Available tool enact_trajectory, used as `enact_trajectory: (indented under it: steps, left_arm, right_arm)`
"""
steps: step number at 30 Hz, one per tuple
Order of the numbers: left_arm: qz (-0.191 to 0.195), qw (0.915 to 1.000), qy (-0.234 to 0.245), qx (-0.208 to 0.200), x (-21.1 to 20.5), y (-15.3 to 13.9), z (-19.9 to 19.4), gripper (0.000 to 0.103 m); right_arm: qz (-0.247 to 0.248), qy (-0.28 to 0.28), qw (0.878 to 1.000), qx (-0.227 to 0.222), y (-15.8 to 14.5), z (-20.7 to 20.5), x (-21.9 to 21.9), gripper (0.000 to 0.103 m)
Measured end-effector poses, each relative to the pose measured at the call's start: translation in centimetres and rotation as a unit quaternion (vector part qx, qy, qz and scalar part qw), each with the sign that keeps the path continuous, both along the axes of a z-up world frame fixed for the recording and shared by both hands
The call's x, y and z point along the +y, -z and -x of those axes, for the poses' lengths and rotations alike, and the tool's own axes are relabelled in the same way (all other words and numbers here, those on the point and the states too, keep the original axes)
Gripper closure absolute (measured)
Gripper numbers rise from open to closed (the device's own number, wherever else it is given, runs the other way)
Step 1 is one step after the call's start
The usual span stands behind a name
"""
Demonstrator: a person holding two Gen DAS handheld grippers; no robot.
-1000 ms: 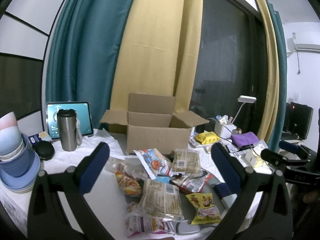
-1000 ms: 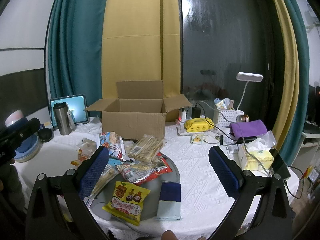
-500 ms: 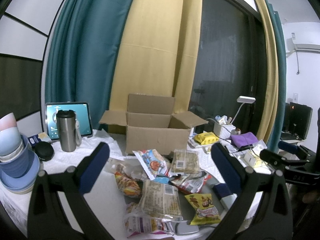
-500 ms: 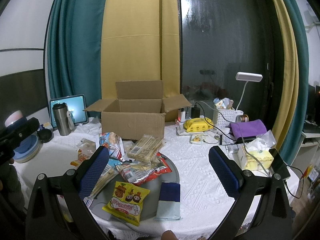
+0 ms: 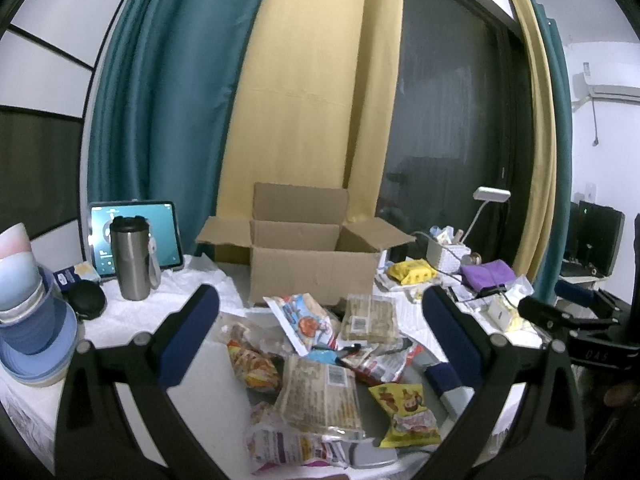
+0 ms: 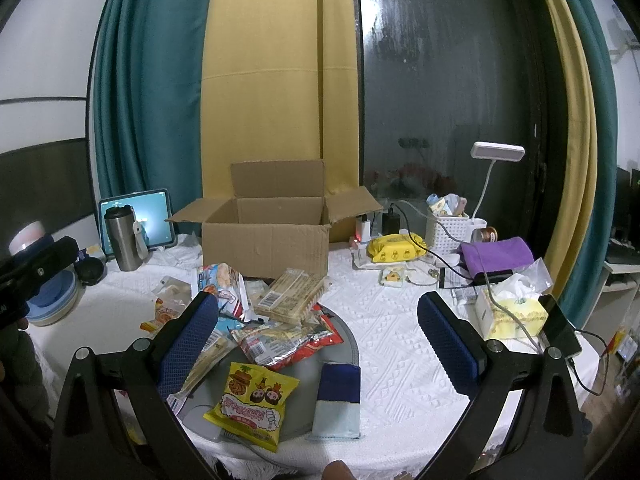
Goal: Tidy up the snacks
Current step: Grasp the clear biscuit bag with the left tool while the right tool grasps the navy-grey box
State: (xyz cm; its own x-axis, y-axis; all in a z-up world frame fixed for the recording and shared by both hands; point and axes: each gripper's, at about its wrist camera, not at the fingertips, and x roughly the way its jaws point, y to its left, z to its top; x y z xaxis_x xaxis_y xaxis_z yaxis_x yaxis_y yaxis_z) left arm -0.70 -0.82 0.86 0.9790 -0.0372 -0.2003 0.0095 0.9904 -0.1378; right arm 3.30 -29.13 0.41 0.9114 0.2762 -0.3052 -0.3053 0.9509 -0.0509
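Observation:
An open cardboard box [image 5: 310, 264] [image 6: 264, 244] stands at the back of the white table. In front of it lies a pile of snack packets on a grey tray [image 6: 348, 344]: a yellow packet [image 6: 250, 402] [image 5: 408, 414], a cracker pack [image 5: 320, 398], a biscuit pack [image 6: 290, 296] [image 5: 368, 316], a blue-and-white packet [image 6: 338, 400]. My left gripper [image 5: 320, 340] is open and empty above the pile. My right gripper [image 6: 318, 342] is open and empty above the tray.
A steel tumbler [image 5: 130, 264] and a tablet [image 5: 134, 236] stand at the back left, stacked blue bowls [image 5: 30, 320] at the left edge. To the right are a yellow wipes pack [image 6: 396, 248], white basket [image 6: 446, 232], lamp [image 6: 496, 152], purple cloth [image 6: 496, 254], tissue box [image 6: 510, 314] and cables.
Both views have barely shifted. Nothing on the table has moved and both grippers stay open.

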Motion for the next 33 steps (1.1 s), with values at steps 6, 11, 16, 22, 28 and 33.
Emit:
enact_trajectory:
  steps: [6,11,16,22,28,33]
  left_arm:
    - [-0.011,0.9982,0.016,0.056,-1.2,1.9,-2.5,0.001]
    - [-0.023,0.9918,0.03,0.122,-2.4,4.8,-5.7,0.001]
    - [-0.046,0.981,0.034,0.186,-3.5,8.0,-8.8,0.001]
    - [-0.079,0.9652,0.03,0.247,-4.0,11.2,-12.2,0.001]
    - [-0.092,0.9507,0.042,0.293,-4.5,12.9,-14.0,0.001]
    - [-0.099,0.9428,0.045,0.315,-4.9,13.9,-14.7,0.001]
  right_arm:
    - [-0.002,0.004,1.0,0.024,1.7,-1.4,-0.6,0.001]
    - [-0.002,0.015,0.998,0.061,4.0,-3.6,-1.0,0.001]
    - [0.0,0.023,0.994,0.11,7.2,-6.5,-1.7,0.001]
    - [-0.002,0.026,0.986,0.166,10.7,-9.6,-2.5,0.001]
    - [-0.003,0.008,0.977,0.212,13.4,-11.8,-2.8,0.004]
    - [0.002,-0.011,0.97,0.241,15.1,-12.8,-2.4,0.013]
